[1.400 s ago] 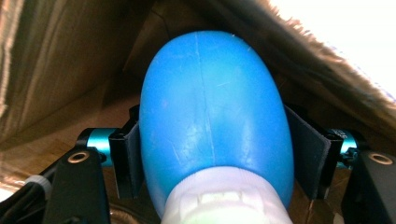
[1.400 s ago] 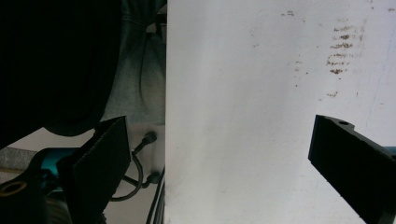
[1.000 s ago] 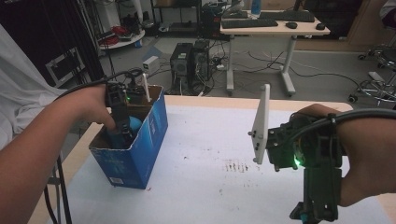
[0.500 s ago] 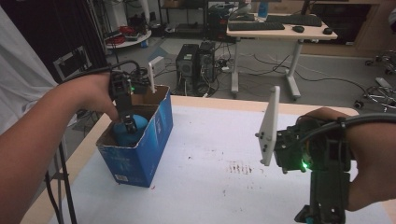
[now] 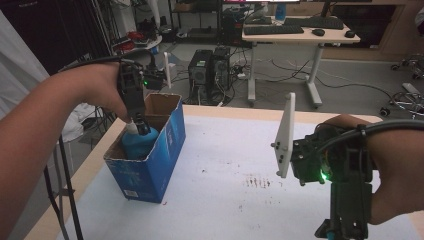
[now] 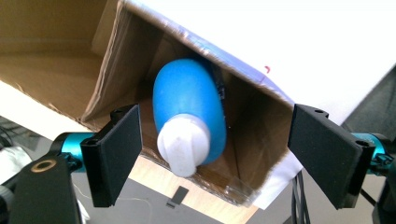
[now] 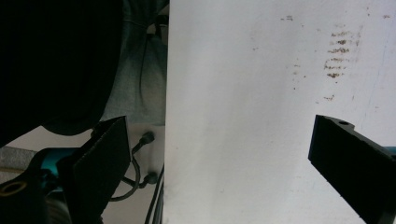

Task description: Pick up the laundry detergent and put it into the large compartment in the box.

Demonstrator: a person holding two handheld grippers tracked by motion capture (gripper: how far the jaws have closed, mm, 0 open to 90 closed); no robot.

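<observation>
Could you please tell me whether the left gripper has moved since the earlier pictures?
Yes. The left gripper has risen from inside the blue box to its rim; its jaws have just been opening, clear of the blue bottle.

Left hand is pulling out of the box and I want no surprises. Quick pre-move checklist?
1. Blue bottle released: ok, the left gripper pads stand apart from it, jaws just opened.
2. Bottle inside the cardboard box: ok, white cap up.
3. Box fully on the table: ok, close to its left edge.
4. Bottle standing stable: cannot tell.
5. Right gripper empty: ok, jaws wide open above the table.
</observation>
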